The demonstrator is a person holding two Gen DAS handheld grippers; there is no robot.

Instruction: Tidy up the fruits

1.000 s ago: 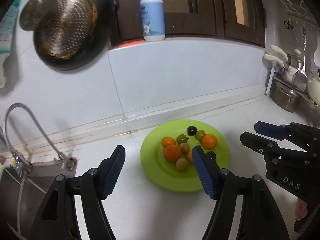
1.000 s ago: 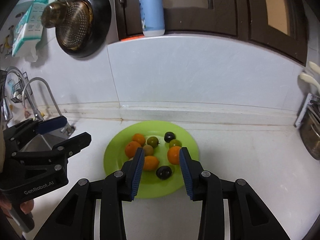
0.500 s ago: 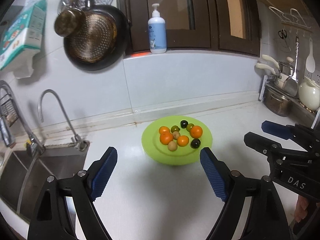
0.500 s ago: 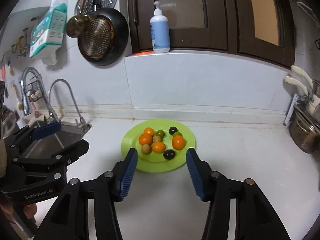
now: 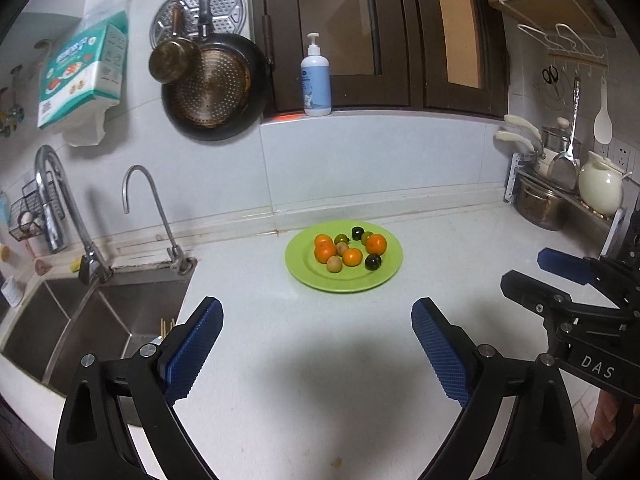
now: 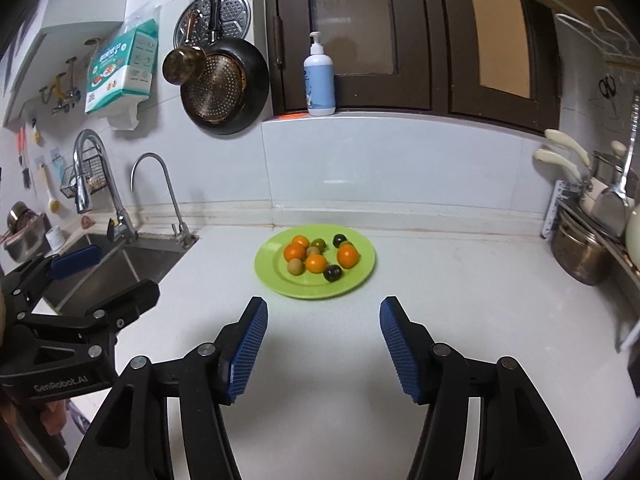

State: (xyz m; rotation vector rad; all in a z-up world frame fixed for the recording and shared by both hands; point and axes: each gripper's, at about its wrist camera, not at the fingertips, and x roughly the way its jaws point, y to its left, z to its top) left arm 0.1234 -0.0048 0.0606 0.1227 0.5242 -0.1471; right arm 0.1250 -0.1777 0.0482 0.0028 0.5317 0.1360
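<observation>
A green plate (image 5: 390, 270) sits on the white counter near the back wall; it also shows in the right wrist view (image 6: 362, 276). On it lie several small fruits: orange ones (image 5: 376, 243), dark ones (image 5: 373, 261) and greenish-brown ones (image 5: 334, 265). My left gripper (image 5: 317, 312) is open and empty, well in front of the plate. My right gripper (image 6: 323, 312) is open and empty, also in front of the plate. Each gripper shows at the edge of the other's view.
A steel sink (image 5: 92, 320) with two faucets (image 5: 144, 200) lies to the left. Pots and a white kettle (image 5: 600, 188) stand on a rack at the right. A soap bottle (image 5: 316, 80) stands on the window ledge. A pan (image 5: 216, 88) hangs on the wall.
Both grippers have pulled back and up from the plate, which now looks smaller and farther. The right gripper's fingers have spread wider. The fruits have not moved.
</observation>
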